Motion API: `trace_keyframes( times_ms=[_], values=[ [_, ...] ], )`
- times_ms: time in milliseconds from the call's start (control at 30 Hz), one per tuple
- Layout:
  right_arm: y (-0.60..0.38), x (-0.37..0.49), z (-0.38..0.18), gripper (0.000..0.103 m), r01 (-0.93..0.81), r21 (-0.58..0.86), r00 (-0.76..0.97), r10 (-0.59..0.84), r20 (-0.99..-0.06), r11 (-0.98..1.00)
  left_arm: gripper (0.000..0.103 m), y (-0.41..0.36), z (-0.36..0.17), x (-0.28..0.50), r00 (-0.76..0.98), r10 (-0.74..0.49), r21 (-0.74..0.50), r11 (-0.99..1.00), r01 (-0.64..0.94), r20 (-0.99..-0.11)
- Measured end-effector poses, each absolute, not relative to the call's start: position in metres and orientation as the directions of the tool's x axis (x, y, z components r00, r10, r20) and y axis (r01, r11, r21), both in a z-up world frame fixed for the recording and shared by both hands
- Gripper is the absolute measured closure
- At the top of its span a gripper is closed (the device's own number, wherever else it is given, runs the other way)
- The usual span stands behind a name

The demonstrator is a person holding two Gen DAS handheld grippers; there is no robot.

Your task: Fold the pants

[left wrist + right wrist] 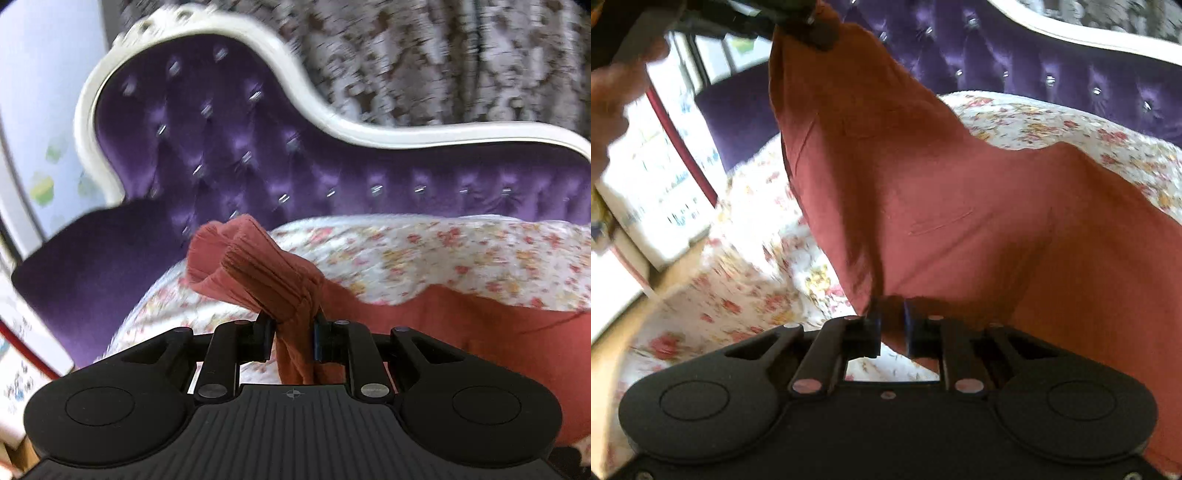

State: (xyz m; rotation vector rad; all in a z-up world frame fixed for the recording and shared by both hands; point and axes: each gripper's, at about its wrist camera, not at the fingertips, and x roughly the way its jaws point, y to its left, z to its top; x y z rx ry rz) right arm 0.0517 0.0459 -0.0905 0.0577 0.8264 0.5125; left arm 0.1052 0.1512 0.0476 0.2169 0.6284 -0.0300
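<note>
The rust-red pants [480, 325] lie partly on a floral bedspread [406, 251]. In the left wrist view my left gripper [293, 332] is shut on a bunched ribbed end [251, 266] of the pants, which sticks up past the fingers. In the right wrist view the pants [923, 184] hang as a broad sheet from the left gripper [809, 26] at the top down to my right gripper [892, 325]. The right jaws stand narrow, with the lower edge of the cloth pinched between the pads. The picture is blurred.
A purple tufted backrest [221, 147] with a curved white frame [369, 129] rises behind the bedspread. A patterned curtain [443, 55] hangs beyond it. A person's hand [613, 92] shows at the left. A white box with red trim [665, 166] stands beside the bed.
</note>
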Motion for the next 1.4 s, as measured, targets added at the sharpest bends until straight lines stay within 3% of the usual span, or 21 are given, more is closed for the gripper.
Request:
trace_keyframes(
  times_ms=[133,300,467,533,633,767,933,1100,1233,1400],
  values=[
    [-0.005,0.043,-0.069,0.078,-0.328,0.300,0.627,0.444,-0.641,0.896,0.084,0.111,0.074,0.084,0.837,-0.042,0.184,0.968,0.169,-0.546],
    [-0.086,0.034,-0.065,0.077,-0.121,0.288,0.690,0.289,-0.664,0.950,0.083,0.036,0.075,0.065,0.814,-0.201,0.164,0.926,0.339,-0.546],
    [-0.164,0.022,-0.090,0.077,0.097,0.280,0.658,0.150,-0.738,0.955,0.077,-0.045,0.017,0.064,0.683,-0.325,0.100,0.858,0.504,-0.654],
    [-0.187,0.014,-0.098,0.084,0.140,0.301,0.651,0.142,-0.745,0.943,0.076,-0.072,-0.013,0.067,0.591,-0.352,0.052,0.829,0.557,-0.726],
    [-0.206,0.008,-0.099,0.084,0.148,0.350,0.659,0.172,-0.732,0.925,0.075,-0.095,-0.041,0.066,0.525,-0.331,0.047,0.812,0.582,-0.784],
    [-0.211,0.009,-0.099,0.084,0.136,0.355,0.660,0.182,-0.729,0.925,0.066,-0.098,-0.036,0.054,0.540,-0.351,0.058,0.798,0.601,-0.765],
    [-0.214,0.006,-0.097,0.083,0.134,0.361,0.661,0.188,-0.726,0.923,0.065,-0.085,-0.003,0.042,0.518,-0.499,-0.039,0.745,0.665,-0.694],
    [-0.221,-0.006,-0.089,0.069,0.141,0.359,0.673,0.177,-0.718,0.922,0.058,-0.054,0.005,0.059,0.635,-0.395,0.001,0.849,0.529,-0.664],
    [-0.227,-0.013,-0.073,0.046,0.162,0.350,0.713,0.136,-0.688,0.923,0.058,-0.023,-0.022,0.094,0.634,-0.224,0.029,0.931,0.363,-0.741],
    [-0.225,-0.003,-0.057,0.035,0.122,0.373,0.766,0.152,-0.625,0.920,0.058,0.000,-0.071,0.109,0.490,-0.222,-0.056,0.942,0.330,-0.843]
  ],
)
